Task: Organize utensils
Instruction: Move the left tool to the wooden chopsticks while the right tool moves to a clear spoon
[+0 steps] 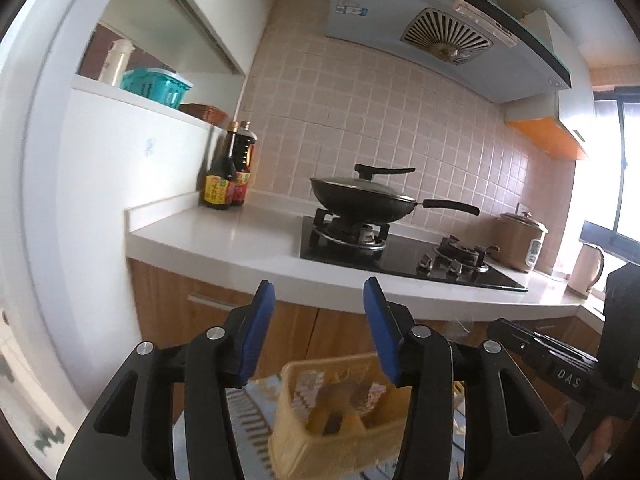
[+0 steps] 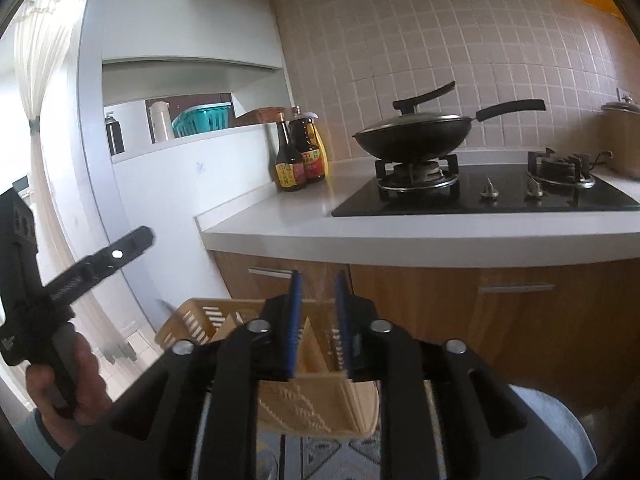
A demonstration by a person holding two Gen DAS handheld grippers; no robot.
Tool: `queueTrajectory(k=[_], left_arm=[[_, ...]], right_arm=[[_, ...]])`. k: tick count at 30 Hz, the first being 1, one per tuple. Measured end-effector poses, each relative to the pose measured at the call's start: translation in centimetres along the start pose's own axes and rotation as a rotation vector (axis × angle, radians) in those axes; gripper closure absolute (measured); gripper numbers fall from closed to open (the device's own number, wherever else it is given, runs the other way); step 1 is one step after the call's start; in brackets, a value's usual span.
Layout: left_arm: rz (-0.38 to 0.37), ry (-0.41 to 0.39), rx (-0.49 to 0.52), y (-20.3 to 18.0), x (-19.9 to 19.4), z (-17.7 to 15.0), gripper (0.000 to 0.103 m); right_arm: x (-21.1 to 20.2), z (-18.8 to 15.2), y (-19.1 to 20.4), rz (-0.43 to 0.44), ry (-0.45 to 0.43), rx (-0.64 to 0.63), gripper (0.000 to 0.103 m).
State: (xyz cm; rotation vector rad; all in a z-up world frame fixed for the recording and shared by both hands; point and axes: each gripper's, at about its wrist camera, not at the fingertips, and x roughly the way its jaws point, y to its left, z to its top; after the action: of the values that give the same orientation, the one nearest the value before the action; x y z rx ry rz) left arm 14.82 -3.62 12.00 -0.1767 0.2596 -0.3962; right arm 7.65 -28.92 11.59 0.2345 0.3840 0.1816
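Kitchen w/ white counter & lidded wok on stove; yellow slotted basket sits below counter edge, on patterned cloth, w/ left gripper & right gripper both parted above it, nothing betw. pads.

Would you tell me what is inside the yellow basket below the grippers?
The yellow basket shows slotted walls and dividers; the left wrist view shows blurred brownish shapes inside. The gripper fingers cover part of it, so any utensils cannot be identified.
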Motion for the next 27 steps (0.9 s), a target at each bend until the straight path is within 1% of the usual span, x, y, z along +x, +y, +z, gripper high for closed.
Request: queueTrajectory(k=[1, 3, 4, 5, 6, 7, 8, 9, 11, 12, 13, 14, 15, 18, 20, 21, 23, 25, 27], left_arm=[[0.0, 0.012, 0.0, 0.0, -0.6, 0.0, 0.052], [0.002, 0.066, 0.004, 0.1, -1.8, -0.1, 0.05], [0.0, 0.134, 0.008, 0.1, -2.4, -0.3, 0.05], [-0.003, 0.177, 0.01, 0.1, -2.6, -0.5, 0.05], [-0.009, 0.232, 0.009, 0.1, -2.9, -0.8, 0.05], [-0.022, 0.303, 0.003, 0.2, -3.1, -1.2, 0.05], [-0.03, 0.362, -0.002, 0.3, -3.1, -1.7, 0.05], [-0.036, 0.441, -0.007, 0.3, -3.0, -2.3, 0.05], [-0.037, 0.555, -0.004, 0.2, -2.8, -3.8, 0.05], [-0.036, 0.596, -0.006, 0.3, -2.6, -4.4, 0.05], [-0.045, 0.669, -0.01, 0.3, -2.3, -5.6, 0.05], [-0.045, 0.704, -0.007, 0.3, -2.1, -6.6, 0.05], [-0.036, 0.727, 0.004, 0.3, -1.9, -7.5, 0.05], [0.028, 0.803, 0.054, 0.4, -1.2, -11.0, 0.053], [0.049, 0.835, 0.072, 0.6, -0.8, -12.7, 0.059], [0.067, 0.846, 0.089, 0.6, -0.5, -13.6, 0.064], [0.104, 0.849, 0.125, 0.4, -0.4, -15.1, 0.07], [0.1, 0.836, 0.132, 0.3, -0.5, -16.1, 0.071], [0.08, 0.812, 0.124, 0.1, -0.7, -16.7, 0.071]], right_arm=[[-0.6, 0.0, 0.1, 0.003, 0.006, 0.004, 0.078], [-1.9, 0.0, 0.3, 0.005, 0.02, 0.002, 0.077], [-2.8, 0.1, 0.5, -0.002, 0.044, -0.001, 0.075], [-3.5, 0.1, 0.7, -0.018, 0.073, -0.004, 0.069], [-4.1, 0.1, 0.7, -0.026, 0.109, 0.001, 0.06], [-4.6, 0.1, 0.7, -0.022, 0.138, 0.01, 0.057], [-5.1, 0.1, 0.6, -0.015, 0.169, 0.018, 0.055], [-5.7, 0.1, 0.6, -0.016, 0.209, 0.022, 0.055], [-6.3, -0.1, 0.7, -0.046, 0.274, 0.012, 0.055], [-6.5, -0.3, 0.6, -0.051, 0.311, 0.015, 0.055], [-6.6, -0.5, 0.4, -0.049, 0.341, 0.025, 0.055], [-6.5, -0.9, 0.2, -0.045, 0.382, 0.042, 0.055], [-6.4, -1.4, -0.1, -0.04, 0.431, 0.062, 0.055], [-5.9, -2.9, -0.5, -0.03, 0.508, 0.081, 0.055], [-5.4, -4.3, -0.6, -0.056, 0.551, 0.056, 0.055], [-5.2, -5.1, -0.6, -0.065, 0.568, 0.045, 0.055], [-4.8, -6.2, -0.9, -0.063, 0.595, 0.049, 0.055], [-4.4, -7.3, -1.1, -0.056, 0.621, 0.059, 0.055], [-3.9, -8.3, -1.4, -0.06, 0.641, 0.058, 0.055]])
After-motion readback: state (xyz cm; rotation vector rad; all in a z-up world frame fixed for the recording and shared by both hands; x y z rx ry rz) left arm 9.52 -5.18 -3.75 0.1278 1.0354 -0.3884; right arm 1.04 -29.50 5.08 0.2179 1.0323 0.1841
